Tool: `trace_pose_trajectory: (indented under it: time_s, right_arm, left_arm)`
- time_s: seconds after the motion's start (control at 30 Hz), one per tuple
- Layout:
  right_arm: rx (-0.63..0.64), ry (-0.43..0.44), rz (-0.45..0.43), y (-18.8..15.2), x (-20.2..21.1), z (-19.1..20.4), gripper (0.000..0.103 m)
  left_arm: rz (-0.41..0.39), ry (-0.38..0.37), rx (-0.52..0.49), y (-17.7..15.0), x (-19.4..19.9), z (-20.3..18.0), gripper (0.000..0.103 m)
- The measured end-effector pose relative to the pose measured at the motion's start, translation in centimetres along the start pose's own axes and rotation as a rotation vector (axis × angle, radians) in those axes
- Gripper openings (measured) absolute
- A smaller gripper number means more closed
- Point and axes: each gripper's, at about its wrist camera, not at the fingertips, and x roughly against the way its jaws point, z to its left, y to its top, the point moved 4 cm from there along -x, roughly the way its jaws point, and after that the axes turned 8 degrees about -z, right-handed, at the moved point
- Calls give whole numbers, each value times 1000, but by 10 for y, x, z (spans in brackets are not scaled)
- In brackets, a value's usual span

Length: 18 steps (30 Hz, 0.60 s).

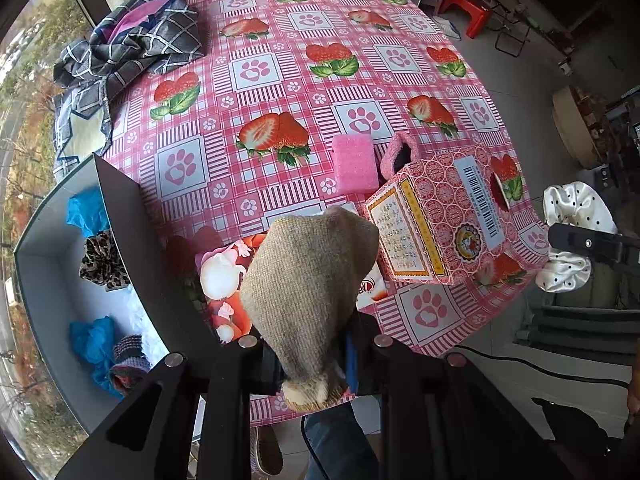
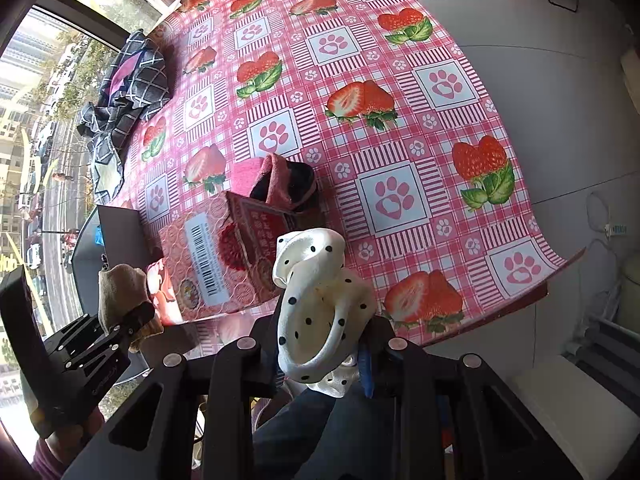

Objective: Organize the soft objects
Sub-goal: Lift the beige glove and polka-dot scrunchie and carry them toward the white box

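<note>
Two soft items hang lifted above the counter (image 1: 304, 92): at far left sits the grey bin (image 1: 48, 264) already holding scrunchies, then the left claw (image 1: 310, 376) clamped on a beige knit sock (image 1: 308, 276), and the right claw (image 2: 320, 364) clamped on a white polka-dot scrunchie (image 2: 320, 312). Both grips look thin, near each item's edge. My worry: swinging toward the bin, the dangling sock could snag the pink carton (image 1: 432, 220), or the slick satin could slip free.
</note>
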Motion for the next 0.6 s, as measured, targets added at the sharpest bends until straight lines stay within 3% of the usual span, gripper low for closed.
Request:
trace_pose_trajectory:
  time_s: [0.33, 0.6]
  right_arm:
    - [90, 26, -45, -29, 27, 51, 29]
    - [195, 35, -36, -43, 24, 90, 29]
  left_arm:
    - [-104, -9, 47, -5, 38, 23, 24]
    - [-133, 22, 135, -20, 51, 57, 24]
